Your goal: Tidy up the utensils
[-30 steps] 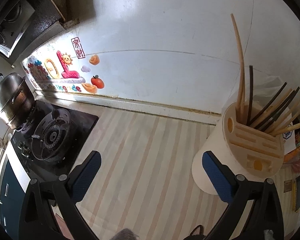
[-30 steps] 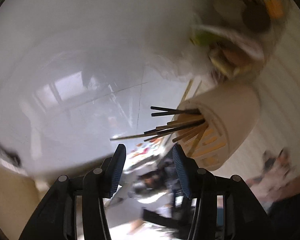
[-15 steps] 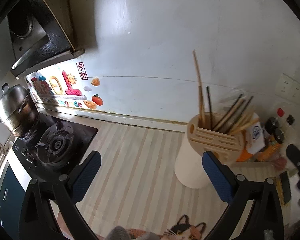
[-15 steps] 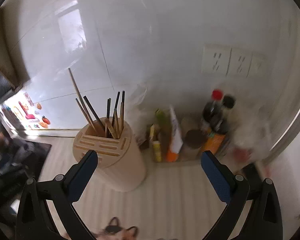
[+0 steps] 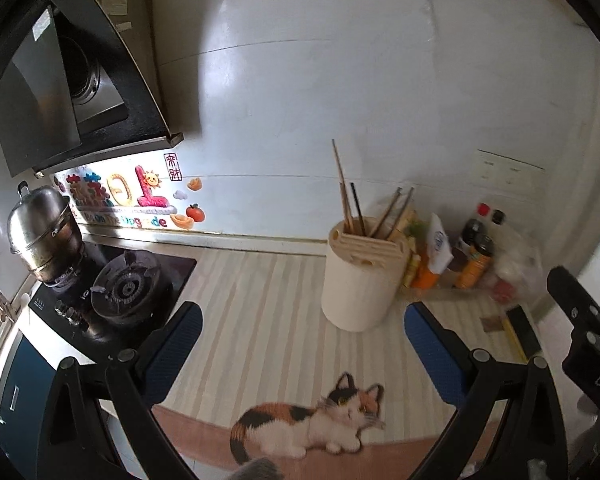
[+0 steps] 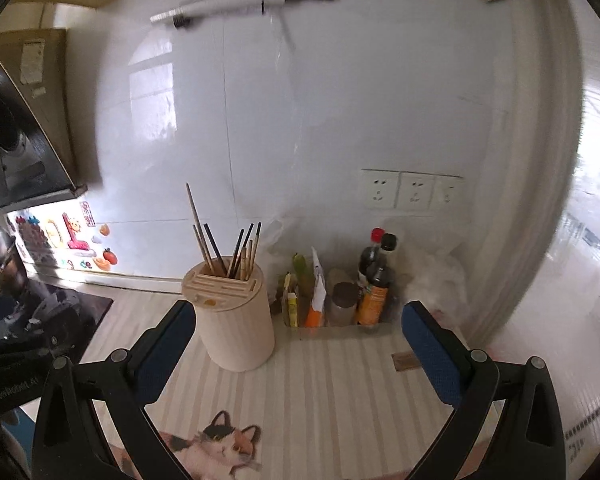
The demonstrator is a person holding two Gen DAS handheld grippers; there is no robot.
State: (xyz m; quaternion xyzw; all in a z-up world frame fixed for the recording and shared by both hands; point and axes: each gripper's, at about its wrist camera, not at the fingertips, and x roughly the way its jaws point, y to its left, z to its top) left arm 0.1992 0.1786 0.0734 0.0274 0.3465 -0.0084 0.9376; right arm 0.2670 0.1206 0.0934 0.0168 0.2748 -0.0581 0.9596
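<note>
Well beyond right tool (image 6: 300, 344), chopstick holder (image 6: 236, 320)

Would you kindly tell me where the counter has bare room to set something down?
The striped counter is bare between the stove and the chopstick holder, and in front of the holder. It is crowded behind, where bottles and packets line the wall.

Left gripper (image 5: 302, 344) and right gripper (image 6: 298, 344) both gape wide, apparently empty.
</note>
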